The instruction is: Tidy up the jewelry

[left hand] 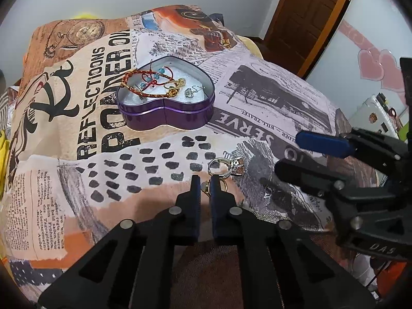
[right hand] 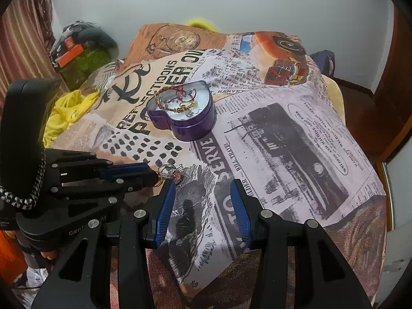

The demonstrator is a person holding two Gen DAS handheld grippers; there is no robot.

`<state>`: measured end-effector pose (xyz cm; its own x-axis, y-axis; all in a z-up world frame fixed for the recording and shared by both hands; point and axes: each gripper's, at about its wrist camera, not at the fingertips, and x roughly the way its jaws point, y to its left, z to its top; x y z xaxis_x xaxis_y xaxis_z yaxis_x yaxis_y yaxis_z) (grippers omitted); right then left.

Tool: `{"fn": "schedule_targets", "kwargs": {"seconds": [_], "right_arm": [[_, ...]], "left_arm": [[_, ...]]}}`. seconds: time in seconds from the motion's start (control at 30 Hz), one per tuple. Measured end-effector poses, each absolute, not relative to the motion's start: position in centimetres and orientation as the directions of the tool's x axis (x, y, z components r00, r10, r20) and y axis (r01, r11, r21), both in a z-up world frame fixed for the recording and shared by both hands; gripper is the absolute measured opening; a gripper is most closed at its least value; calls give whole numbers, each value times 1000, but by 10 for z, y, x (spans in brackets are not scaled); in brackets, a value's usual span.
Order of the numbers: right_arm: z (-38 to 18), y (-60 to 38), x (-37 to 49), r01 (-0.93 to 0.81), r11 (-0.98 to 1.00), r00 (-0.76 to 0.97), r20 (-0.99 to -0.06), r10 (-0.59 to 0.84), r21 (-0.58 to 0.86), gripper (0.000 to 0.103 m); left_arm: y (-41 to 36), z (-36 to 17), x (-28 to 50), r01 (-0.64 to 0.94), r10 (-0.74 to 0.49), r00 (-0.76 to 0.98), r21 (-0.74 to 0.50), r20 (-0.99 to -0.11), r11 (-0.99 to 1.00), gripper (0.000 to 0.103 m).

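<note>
A purple heart-shaped tin (left hand: 166, 113) (right hand: 191, 126) stands open on the printed cloth, holding a red and gold bracelet (left hand: 144, 82) and several small pieces. In front of it lies a silver ring with a large stone (left hand: 229, 167) (right hand: 170, 172). My left gripper (left hand: 204, 180) (right hand: 154, 175) points down at the cloth just before that ring and is shut on a small gold ring (left hand: 205, 188). My right gripper (right hand: 202, 184) (left hand: 288, 152) hovers to the right of it, open, with only cloth between its blue pads (right hand: 164, 206).
The newspaper-print cloth (left hand: 257, 97) drapes over a raised surface and drops off at the right and near edges. A yellow cloth (right hand: 69, 108) and clutter (right hand: 77, 49) lie at the back left. A wooden door (left hand: 309, 13) stands at the far right.
</note>
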<state>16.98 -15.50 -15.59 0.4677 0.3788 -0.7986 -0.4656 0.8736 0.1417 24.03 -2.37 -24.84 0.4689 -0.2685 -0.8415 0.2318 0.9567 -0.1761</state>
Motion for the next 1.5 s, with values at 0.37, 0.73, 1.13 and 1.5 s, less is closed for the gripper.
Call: {"fn": "schedule_targets", "kwargs": {"seconds": [0.37, 0.73, 1.13, 1.5], "right_arm": [[-165, -127, 176, -531, 835, 423, -809, 408, 144, 41], [-179, -109, 181, -554, 825, 402, -832, 383, 112, 23], [-163, -116, 176, -545, 831, 434, -810, 393, 111, 11], [-134, -123, 170, -533, 841, 510, -759, 405, 91, 11]], "left_arm": [[4, -233, 228, 172, -229, 525, -162, -819, 972, 5], [18, -227, 225, 143, -222, 541, -171, -811, 975, 5], [19, -212, 220, 142, -215, 569, -162, -794, 976, 5], [23, -188, 222, 142, -209, 616, -154, -760, 978, 5]]}}
